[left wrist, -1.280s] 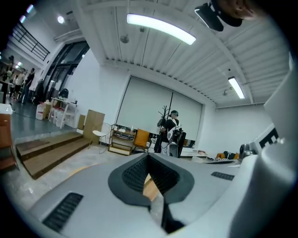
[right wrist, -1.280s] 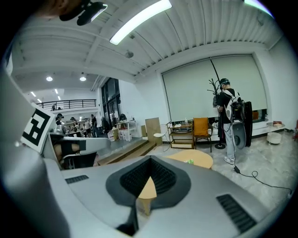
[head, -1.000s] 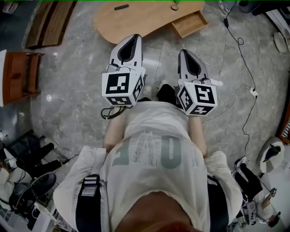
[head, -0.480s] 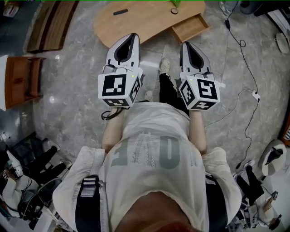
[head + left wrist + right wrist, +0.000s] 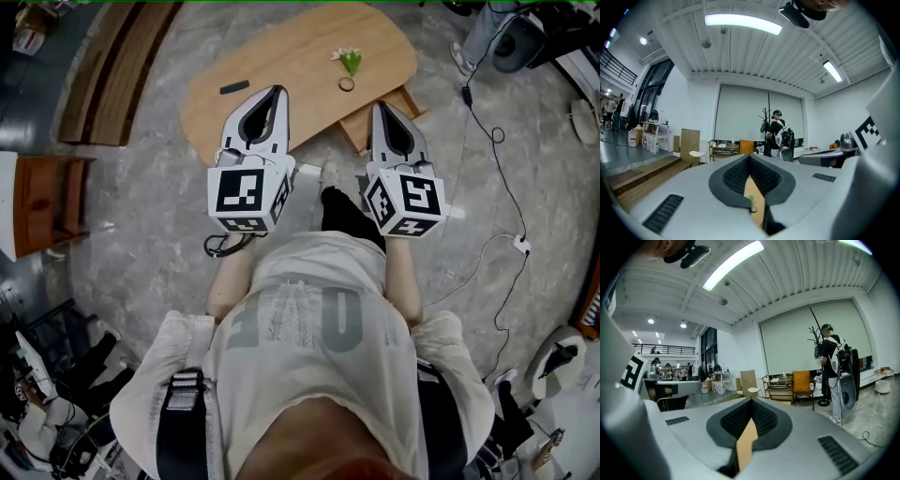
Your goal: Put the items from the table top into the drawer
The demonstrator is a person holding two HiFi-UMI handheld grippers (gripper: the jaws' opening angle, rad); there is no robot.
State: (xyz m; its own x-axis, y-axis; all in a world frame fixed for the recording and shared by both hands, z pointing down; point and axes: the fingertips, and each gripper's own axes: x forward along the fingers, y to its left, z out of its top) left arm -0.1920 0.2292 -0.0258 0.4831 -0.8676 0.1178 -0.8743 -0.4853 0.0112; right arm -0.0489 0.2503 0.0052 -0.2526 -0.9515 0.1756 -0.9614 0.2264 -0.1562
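Wooden and oval, the table (image 5: 281, 66) stands on a grey stone floor (image 5: 141, 216) ahead of the person. 3 items lie on its top: a dark flat bar (image 5: 234, 87) near the left end, a green-and-white sprig (image 5: 350, 60) toward the right, and just below that a small round thing (image 5: 346, 84), perhaps a ring, too small to tell. An open drawer (image 5: 355, 133) juts from the table's near right edge. The left gripper (image 5: 277, 91) is held over the table's near edge, well apart from the bar. Its fingers (image 5: 731, 180) are pressed together on nothing. The right gripper (image 5: 382, 106) hovers beside the drawer, and its fingers are likewise closed and empty.
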